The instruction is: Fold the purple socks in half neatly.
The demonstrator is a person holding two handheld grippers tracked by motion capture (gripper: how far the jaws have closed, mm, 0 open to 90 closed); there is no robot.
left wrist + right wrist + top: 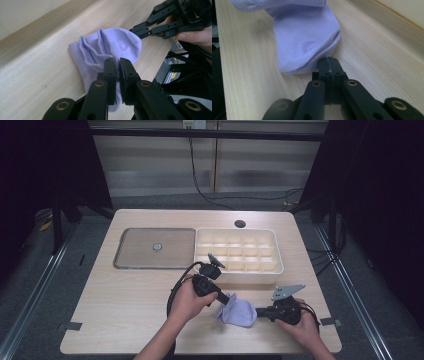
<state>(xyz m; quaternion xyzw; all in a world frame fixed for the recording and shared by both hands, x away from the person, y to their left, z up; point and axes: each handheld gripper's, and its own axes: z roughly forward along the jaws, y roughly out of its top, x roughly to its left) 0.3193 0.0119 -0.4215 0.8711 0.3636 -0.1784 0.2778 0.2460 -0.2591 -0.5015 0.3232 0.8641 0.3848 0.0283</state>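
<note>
- While I hold both hands low at the near side of the table (125, 320), the lilac sock (236, 312) lies bunched on the wood between my two grippers, and I place everything else from it.
- My right gripper (260, 312) sits at the sock's right end; its jaws are pressed flat together, and in the right gripper view (328, 62) they meet the toe's edge, though I cannot tell whether any cloth is caught.
- My left gripper (221, 298) comes in from the sock's upper left, clenched on a fold of the sock's open end, as the left gripper view (117, 65) shows with cloth pinched between the pads.
- Just beyond the sock stands the white divided box (238, 276), its near wall close behind my left gripper.
- Farther back and left of the sock lies the flat metal tray (130, 260), beside the box.
</note>
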